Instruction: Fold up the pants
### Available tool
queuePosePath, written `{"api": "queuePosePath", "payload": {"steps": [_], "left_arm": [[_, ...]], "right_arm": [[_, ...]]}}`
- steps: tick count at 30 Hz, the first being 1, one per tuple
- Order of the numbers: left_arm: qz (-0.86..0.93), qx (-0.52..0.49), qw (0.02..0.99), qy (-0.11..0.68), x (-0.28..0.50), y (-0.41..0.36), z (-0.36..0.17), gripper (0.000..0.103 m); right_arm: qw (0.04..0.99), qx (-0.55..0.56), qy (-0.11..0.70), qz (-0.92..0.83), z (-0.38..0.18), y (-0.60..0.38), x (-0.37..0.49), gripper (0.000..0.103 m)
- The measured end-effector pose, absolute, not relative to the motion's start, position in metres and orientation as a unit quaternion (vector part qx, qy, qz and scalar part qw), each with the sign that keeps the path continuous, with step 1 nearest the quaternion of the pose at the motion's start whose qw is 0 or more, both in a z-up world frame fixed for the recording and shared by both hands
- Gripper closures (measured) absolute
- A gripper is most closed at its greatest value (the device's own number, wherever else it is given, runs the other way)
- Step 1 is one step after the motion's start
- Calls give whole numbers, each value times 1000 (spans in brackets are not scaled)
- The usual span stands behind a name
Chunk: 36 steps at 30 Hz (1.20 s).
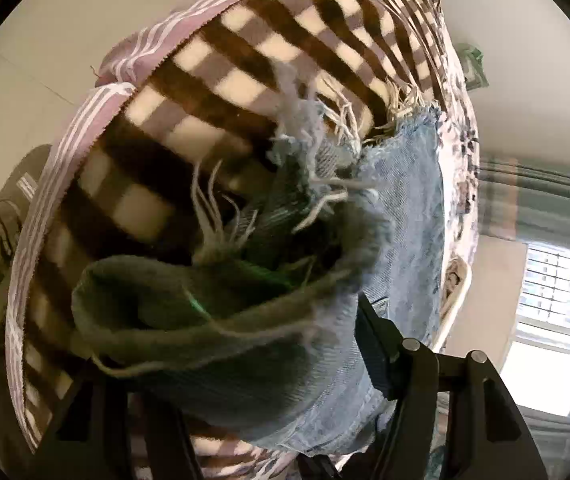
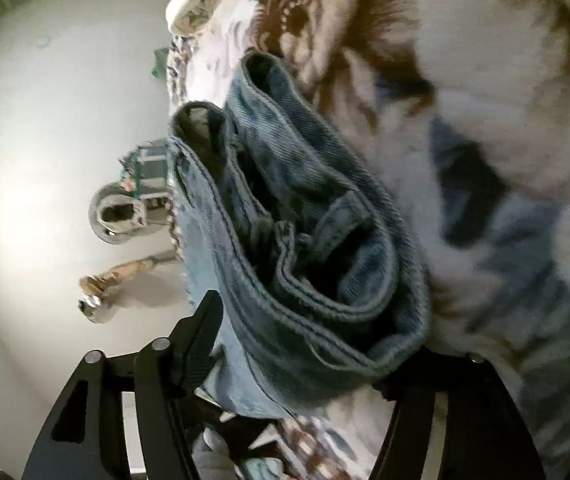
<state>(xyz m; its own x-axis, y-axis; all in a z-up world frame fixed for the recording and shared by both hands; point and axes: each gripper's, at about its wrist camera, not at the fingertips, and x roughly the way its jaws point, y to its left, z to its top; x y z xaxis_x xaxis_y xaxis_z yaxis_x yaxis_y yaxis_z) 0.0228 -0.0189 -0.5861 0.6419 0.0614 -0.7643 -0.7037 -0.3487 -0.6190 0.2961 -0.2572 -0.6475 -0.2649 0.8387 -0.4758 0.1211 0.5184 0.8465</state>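
The pants are light blue jeans. In the left wrist view their frayed leg hems (image 1: 245,320) are bunched between the fingers of my left gripper (image 1: 245,376), which is shut on them, lifted off the checked blanket (image 1: 221,80). In the right wrist view the folded waistband (image 2: 305,272) with its belt loop sits between the fingers of my right gripper (image 2: 309,344), which is shut on it. One black ribbed finger (image 2: 201,340) presses the denim from the left. The jeans hang close to both cameras and hide the far fingers.
A brown-and-cream checked blanket with a pink striped border covers the bed, beside a patterned bedspread (image 2: 485,80). A window (image 1: 557,312) is at the right of the left wrist view. Pale floor (image 2: 45,160) holds a round fan-like object (image 2: 117,216) and slippers (image 2: 97,292).
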Motion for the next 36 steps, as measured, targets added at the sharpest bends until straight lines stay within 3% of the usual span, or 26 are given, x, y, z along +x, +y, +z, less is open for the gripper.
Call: {"api": "queuePosePath", "payload": {"steps": [5,7,8,9,11,16,25,36], "left_arm": [[372,-728,528,231,27,-19,-579,44],[376,-727,526,228,28,-20,-577,50],[379,-725,528,229,29,-17,-576,62],[380,-719,534,231,29,-16,-573,72],[376,-704,552,241,33,-12,-562,78],[369,-677,575,273,50,1,-527,81],[305,-622,646,319,120,46,-410,82],[127,-607,706,342,346,101,-334,82]], "right_arm": [[498,367,704,350,-660,-244,306,33],[510,357,708,333,-660,-238,306,50],[515,352,709,329,-659,-239,307,67],[522,343,711,322,-656,-237,306,72],[529,337,713,314,-650,-233,304,77],[560,312,708,296,-596,-215,309,80],[592,342,672,285,-464,-242,353,82],[702,415,537,218,-339,-271,506,82]]}}
